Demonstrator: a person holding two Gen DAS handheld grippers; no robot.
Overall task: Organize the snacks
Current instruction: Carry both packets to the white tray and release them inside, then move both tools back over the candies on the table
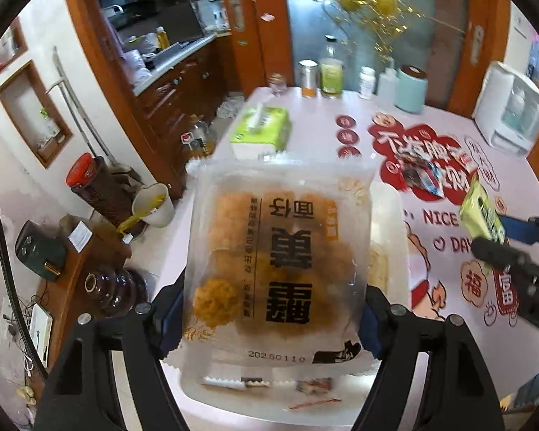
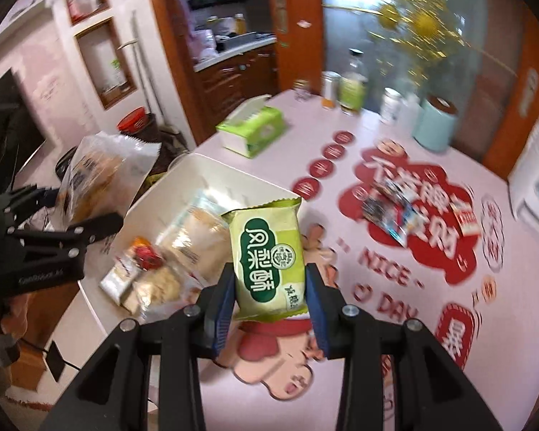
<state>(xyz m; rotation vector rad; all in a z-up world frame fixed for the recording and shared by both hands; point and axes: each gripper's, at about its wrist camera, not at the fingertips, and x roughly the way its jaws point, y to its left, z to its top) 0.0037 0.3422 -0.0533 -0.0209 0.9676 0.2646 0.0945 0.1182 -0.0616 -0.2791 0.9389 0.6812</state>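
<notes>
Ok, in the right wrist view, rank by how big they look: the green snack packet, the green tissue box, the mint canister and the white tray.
1. White tray
2. Green snack packet, though it sits nearest the camera, which inflates it
3. Green tissue box and mint canister look about alike, so they are unranked

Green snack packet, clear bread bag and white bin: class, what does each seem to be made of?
Green packet: thin printed plastic film, fairly glossy, with crimped zigzag ends.
Bread bag: frosted see-through plastic film; the bread shows through.
Bin: probably rigid plastic, smooth, matte white, with thin straight walls.
</notes>
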